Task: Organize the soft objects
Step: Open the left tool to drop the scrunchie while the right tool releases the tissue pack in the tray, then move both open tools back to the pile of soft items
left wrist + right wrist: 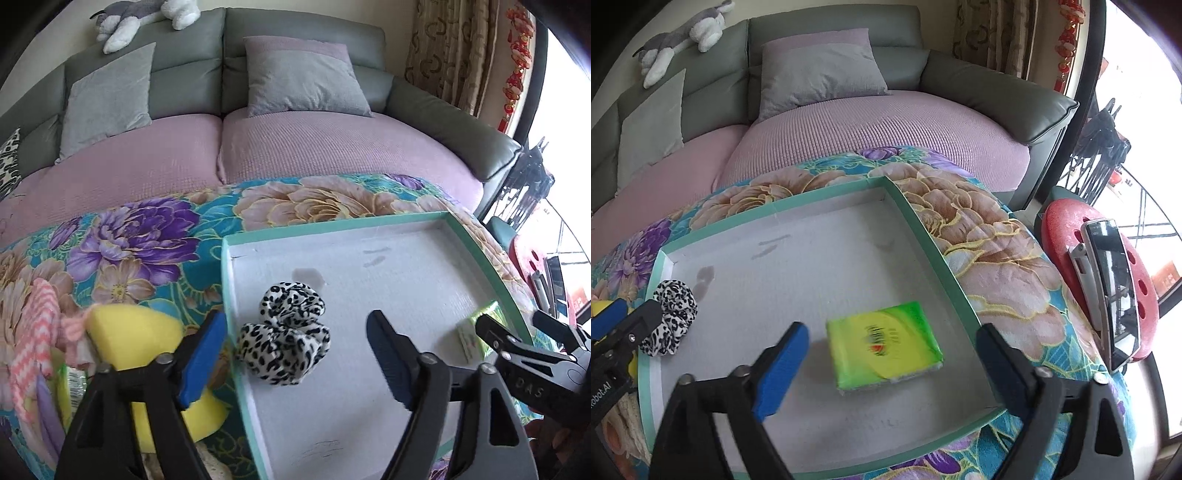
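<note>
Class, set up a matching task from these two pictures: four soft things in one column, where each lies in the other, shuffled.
Things:
1. spotted scrunchie
2. green tissue pack
3. yellow sponge
4. plush dog

Places:
A. on top of the sofa back
B. in the tray, near its left wall
C. on the flowered cloth, left of the tray
D. in the tray, near its right wall

Pairs: 1-B, 2-D, 3-C, 4-A

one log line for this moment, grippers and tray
left gripper: open over scrunchie | right gripper: open over tissue pack | both items in tray | sponge outside
</note>
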Available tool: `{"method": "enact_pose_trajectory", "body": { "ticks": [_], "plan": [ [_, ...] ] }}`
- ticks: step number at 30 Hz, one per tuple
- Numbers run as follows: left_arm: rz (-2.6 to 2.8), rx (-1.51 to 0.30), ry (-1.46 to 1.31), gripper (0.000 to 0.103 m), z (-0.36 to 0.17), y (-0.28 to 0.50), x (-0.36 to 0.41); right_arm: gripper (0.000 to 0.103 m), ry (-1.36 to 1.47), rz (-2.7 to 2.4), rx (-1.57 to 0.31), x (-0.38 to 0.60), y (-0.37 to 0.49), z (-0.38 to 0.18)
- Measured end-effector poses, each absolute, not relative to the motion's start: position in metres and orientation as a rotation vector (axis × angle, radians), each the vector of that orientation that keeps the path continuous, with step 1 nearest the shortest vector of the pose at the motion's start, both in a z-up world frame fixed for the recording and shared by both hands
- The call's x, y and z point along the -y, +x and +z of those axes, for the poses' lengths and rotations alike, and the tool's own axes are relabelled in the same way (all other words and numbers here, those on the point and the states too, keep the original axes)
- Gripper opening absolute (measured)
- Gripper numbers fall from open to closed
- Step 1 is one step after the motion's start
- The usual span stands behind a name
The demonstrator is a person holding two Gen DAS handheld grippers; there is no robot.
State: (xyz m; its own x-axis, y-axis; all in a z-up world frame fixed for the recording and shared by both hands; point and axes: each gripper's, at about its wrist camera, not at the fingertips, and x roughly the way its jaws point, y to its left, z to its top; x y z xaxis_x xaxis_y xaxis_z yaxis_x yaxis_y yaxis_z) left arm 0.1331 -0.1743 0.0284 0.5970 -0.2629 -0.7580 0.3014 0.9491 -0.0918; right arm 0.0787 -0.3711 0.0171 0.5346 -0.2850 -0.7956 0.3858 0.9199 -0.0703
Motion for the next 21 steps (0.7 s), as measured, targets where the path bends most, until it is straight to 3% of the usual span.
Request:
{"method": "enact_pose_trajectory", "body": {
  "ticks": [1, 6, 10, 21],
  "plan": [
    [-0.314, -0.868, 0.046, 0.09, 0.03, 0.133, 0.172, 0.103, 0.118, -0.401, -0.923, 0.37, 0.078, 0.019],
    [-0.276, -0.854, 0.022, 0.091, 0.038, 0.13, 0.158, 0.103, 0.104, -0.391, -0.923, 0.365, 0.073, 0.023],
    [-0.243, -0.836, 0.002, 0.1, 0.043, 0.125, 0.144, 0.103, 0.111, -0.361, -0.92, 0.357, 0.068, 0.025],
    [-0.128, -0.754, -0.061, 0.1, 0.068, 0.092, 0.082, 0.103, 0.106, -0.322, -0.916, 0.331, 0.058, 0.035]
  ]
}}
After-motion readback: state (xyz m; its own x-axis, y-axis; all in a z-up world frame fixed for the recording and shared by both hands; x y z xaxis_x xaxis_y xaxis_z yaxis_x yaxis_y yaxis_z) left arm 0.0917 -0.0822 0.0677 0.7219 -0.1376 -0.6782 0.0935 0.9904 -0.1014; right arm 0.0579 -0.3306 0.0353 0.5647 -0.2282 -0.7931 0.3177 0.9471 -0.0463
